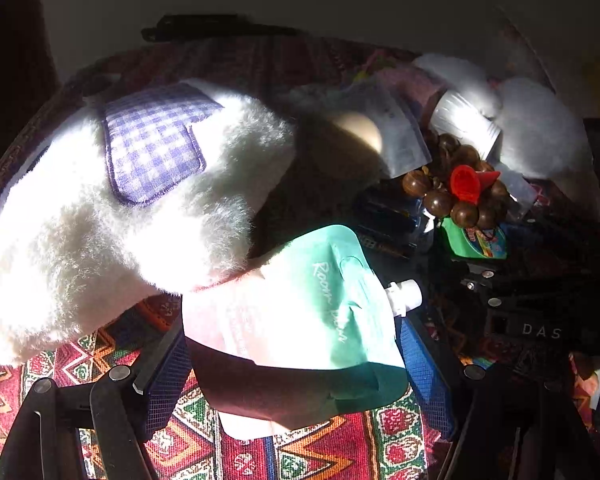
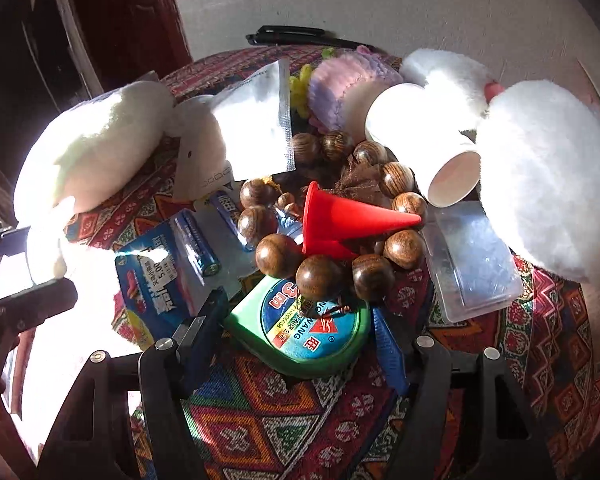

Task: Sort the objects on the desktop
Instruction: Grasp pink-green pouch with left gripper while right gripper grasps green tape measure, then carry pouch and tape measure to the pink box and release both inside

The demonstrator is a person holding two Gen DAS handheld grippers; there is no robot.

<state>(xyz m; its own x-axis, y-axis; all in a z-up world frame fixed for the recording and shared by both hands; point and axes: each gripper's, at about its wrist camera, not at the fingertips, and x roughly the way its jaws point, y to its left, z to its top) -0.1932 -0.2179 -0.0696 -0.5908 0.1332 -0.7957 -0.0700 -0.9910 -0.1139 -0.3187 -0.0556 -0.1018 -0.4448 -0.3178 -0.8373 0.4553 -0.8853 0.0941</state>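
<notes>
So on my left feed, the left tool [image 1: 296, 364] had its blue-padded fingers [image 1: 168, 376] either side of a mint-and-pink spout pouch [image 1: 300, 312], and it looked pinched on it, pouch tilted with the white cap [image 1: 404, 298] pointing right. The pouch sat low over the patterned cloth on the desk [image 1: 340, 448], right under a big white plush toy [image 1: 112, 216] with a purple gingham patch [image 1: 152, 140]. Sunlight blew out half the pouch, so I couldn't read much beyond some script lettering.

On the right feed, the right tool [image 2: 300, 344] was spread wide around a green tape measure [image 2: 300, 332]. One blue pad was just off its left edge, the other just off its right, and I couldn't tell if either pad was actually touching. It wasn't clamped on it.

Behind the tape measure there was a ring of big wooden beads [image 2: 320, 276], one bead sitting on the tape measure's top edge, and a small red cone [image 2: 340, 220] lying on its side across the beads. Left of that was a battery blister pack [image 2: 172, 276], and behind it a silvery sachet [image 2: 256, 128]. A white paper cup [image 2: 424, 144] lay tipped over, mouth toward me, next to a clear plastic box [image 2: 472, 260]. A second white plush [image 2: 540, 184] crowded the right side, and something fuzzy in pink and lilac [image 2: 340, 80] sat at the back.
</notes>
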